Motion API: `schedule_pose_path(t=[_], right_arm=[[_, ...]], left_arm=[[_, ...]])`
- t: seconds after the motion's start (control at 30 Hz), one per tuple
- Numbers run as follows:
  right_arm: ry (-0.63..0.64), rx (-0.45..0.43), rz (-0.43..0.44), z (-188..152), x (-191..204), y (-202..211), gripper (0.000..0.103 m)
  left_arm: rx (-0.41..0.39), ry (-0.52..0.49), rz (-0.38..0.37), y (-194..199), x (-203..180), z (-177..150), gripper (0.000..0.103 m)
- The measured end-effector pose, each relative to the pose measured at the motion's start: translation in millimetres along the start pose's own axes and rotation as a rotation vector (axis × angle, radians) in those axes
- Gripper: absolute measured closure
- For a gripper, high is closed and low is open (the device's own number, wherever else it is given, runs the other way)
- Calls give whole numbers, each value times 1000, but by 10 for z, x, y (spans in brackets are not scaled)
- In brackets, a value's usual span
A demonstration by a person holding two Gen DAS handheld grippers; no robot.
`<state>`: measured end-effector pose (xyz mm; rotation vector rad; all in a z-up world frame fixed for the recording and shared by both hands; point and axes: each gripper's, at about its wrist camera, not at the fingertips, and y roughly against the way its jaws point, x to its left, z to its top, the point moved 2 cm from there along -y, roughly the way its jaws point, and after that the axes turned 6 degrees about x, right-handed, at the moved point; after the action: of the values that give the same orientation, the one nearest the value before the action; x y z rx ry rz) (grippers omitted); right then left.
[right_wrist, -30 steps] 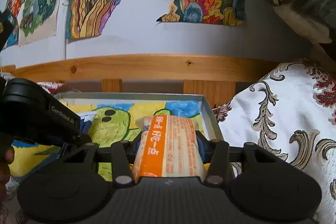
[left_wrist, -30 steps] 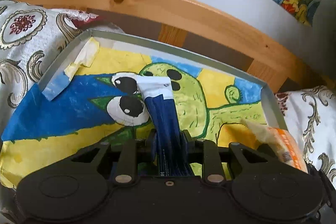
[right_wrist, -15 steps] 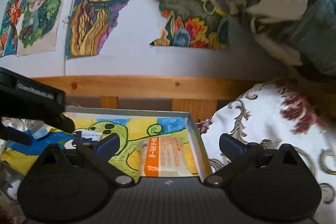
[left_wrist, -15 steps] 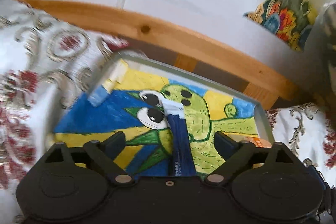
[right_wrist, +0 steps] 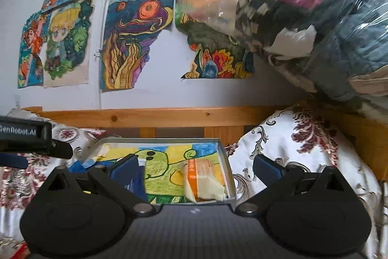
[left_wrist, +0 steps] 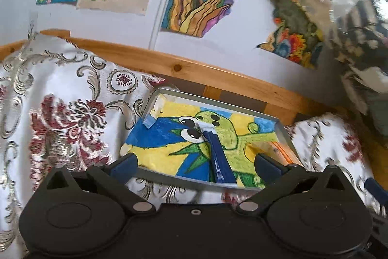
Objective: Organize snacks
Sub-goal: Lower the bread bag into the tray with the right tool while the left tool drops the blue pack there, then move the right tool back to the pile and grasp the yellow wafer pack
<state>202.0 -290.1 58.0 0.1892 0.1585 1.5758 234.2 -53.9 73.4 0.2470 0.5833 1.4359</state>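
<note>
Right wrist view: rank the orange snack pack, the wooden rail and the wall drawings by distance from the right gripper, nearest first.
1. Orange snack pack, in the tray's right end, just ahead of the right gripper.
2. Wooden rail, behind the tray.
3. Wall drawings, above the rail.

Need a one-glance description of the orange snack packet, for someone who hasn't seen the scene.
Find the wooden bed rail; just in front of it a shallow grey tray lined with a green cartoon drawing sits on the floral bedspread. The orange snack packet lies in the tray's right corner: translucent wrapper with an orange stripe, unlike the dark blue packet left of it.
</note>
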Motion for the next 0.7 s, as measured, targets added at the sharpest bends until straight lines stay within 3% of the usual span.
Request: schedule_pose_path(t=[0.4, 0.7], right_arm=[[106, 63, 21, -297, 177, 830, 0], [242, 138, 45, -572, 387, 1180, 0]], left_arm=[[-17, -110, -29, 806, 165, -515, 1], [43, -141, -17, 1162, 506, -894, 1]])
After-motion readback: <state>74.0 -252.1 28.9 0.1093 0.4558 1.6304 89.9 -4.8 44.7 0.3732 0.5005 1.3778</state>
